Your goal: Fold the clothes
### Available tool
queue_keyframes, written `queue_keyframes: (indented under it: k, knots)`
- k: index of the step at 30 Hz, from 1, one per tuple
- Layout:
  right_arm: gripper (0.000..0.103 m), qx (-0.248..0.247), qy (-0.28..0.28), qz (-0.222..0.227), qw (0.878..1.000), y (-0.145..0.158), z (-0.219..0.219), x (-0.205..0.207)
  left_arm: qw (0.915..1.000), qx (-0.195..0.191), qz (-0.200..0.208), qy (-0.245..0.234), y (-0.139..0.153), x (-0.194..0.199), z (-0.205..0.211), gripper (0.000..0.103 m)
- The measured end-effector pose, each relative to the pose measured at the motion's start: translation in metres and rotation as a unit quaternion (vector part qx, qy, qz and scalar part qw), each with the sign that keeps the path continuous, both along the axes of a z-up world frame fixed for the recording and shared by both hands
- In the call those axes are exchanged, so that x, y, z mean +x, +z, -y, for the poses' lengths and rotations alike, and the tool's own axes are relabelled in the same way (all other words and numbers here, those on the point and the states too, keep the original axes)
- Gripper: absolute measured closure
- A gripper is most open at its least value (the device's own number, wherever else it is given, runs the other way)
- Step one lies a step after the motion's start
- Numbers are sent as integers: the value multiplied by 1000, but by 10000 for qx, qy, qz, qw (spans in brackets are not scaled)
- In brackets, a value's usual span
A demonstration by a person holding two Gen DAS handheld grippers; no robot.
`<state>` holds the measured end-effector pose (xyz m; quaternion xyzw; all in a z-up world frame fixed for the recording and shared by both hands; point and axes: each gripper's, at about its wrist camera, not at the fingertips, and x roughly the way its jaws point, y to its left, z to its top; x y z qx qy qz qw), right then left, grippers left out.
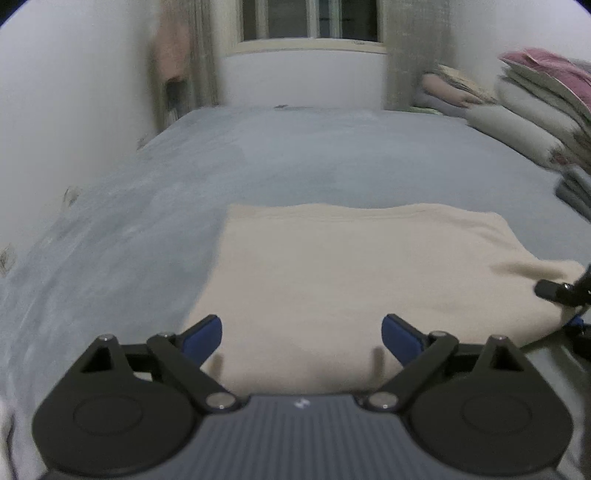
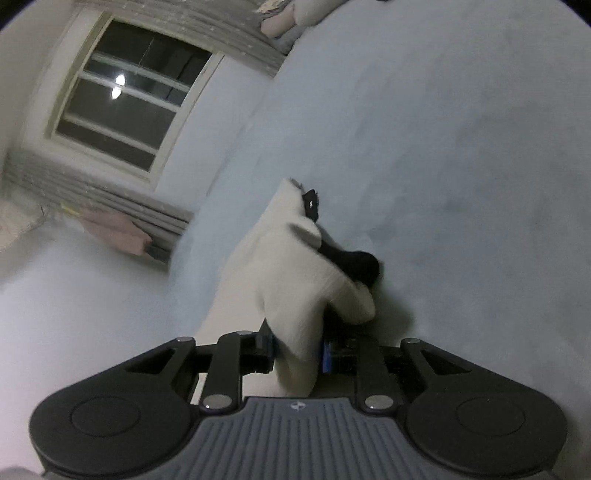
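Observation:
A cream garment (image 1: 351,273) lies folded flat on the grey-blue bed (image 1: 258,155). My left gripper (image 1: 301,334) hovers over its near edge, its blue pads (image 1: 207,334) wide apart and nothing between them. At the right edge of the left wrist view, part of my right gripper (image 1: 561,290) lifts the garment's right corner. In the right wrist view, my right gripper (image 2: 297,349) is shut on a bunched fold of the cream garment (image 2: 284,266). A black part (image 2: 351,262) and a small black tag (image 2: 311,203) show behind the fold; I cannot tell what they are.
Stacked pillows and folded bedding (image 1: 535,107) sit at the bed's far right. A window (image 1: 310,18) with curtains is behind the bed, and a white wall (image 1: 74,110) runs along its left side. Bare bedsheet (image 2: 461,166) stretches beyond the garment.

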<state>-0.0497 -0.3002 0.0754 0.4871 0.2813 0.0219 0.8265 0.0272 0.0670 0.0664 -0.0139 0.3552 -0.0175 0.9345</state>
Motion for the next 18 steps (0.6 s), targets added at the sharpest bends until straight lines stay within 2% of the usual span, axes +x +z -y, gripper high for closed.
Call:
queue_keyframes:
  k: [5,8,11,15,17,18]
  knots:
    - [78,-615,-83,238,9978,6,-11,-7,9925,-1053,-454,427,4,-8,-41,9]
    - [82,-1332,25,448,9901,18,-20,-10,9842,-1569,-368,739,14,-14,-67,9]
    - [83,-1983,179,677,9776,32,-40,-6,9774,-1839,-257,1011,21,-18,-90,9]
    - [84,-3097,464,1025,9442,51,-70,-1,9704,-1926,-177,1447,24,-15,-126,9]
    - [84,-3702,579,1233,9189,68,-99,11,9594,-2283,-150,1651,23,-15,-148,9]
    - [84,-4065,681,1463,8993,78,-118,12,9529,-2475,-136,1750,22,-16,-159,9]
